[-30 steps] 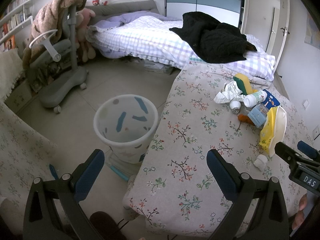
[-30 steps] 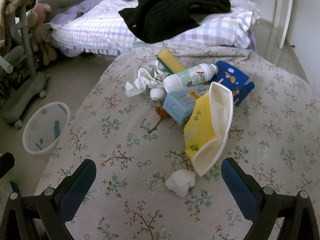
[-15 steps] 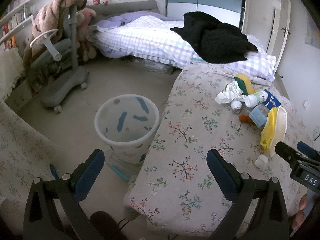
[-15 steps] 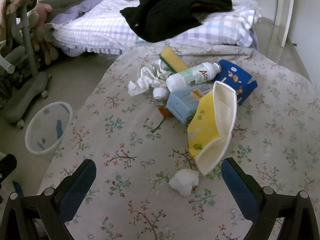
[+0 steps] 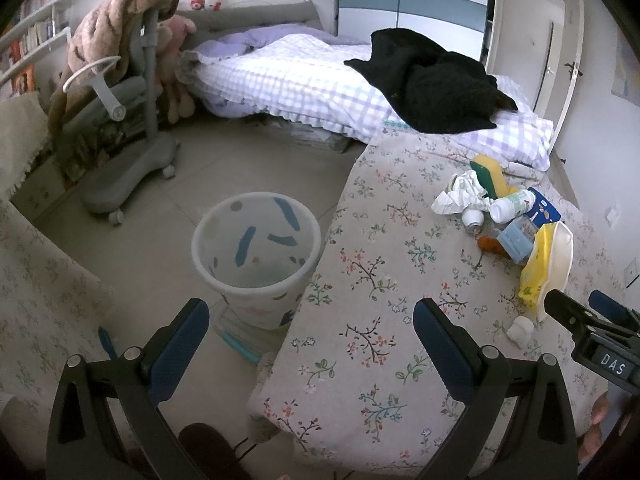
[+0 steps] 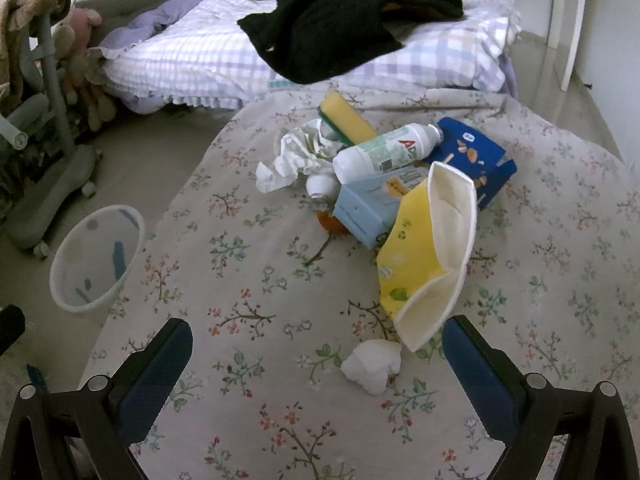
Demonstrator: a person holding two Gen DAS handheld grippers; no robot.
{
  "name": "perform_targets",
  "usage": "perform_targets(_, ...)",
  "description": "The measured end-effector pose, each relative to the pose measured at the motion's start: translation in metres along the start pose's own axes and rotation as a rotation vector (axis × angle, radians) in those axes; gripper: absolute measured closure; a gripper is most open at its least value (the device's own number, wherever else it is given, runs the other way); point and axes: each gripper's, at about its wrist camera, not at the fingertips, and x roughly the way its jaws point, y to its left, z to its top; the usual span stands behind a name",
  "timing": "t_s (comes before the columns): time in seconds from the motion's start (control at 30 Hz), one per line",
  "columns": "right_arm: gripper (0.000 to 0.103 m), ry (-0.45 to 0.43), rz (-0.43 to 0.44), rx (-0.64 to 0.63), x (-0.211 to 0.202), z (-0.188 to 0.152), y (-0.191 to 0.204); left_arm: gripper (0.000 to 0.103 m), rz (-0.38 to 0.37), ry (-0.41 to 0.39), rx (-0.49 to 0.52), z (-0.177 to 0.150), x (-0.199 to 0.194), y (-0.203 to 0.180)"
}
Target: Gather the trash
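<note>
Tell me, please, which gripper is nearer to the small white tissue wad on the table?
Right. The right gripper has the tissue wad between its open jaws, just ahead. The left gripper straddles the table's edge by the bin, well aside.

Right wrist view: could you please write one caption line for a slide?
Open right tongs above a crumpled tissue on the floral tablecloth, with a trash pile behind and the bin on the floor.
</note>
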Motion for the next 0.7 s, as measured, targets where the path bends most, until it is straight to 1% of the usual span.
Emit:
perform_targets(0.43,0.001,0.0,-0.004,-0.005,0.0006,0.0,0.0033,0.0,0.002,-0.012,-0.008,0.002,-0.0023,0.0036)
perform_targets(0.7,0.001,0.02,0.0,0.029,0.0054,0.0022,-0.0023,0.0,0.012,-0.032,-0.023,0.0066,-0.0037,0.0057)
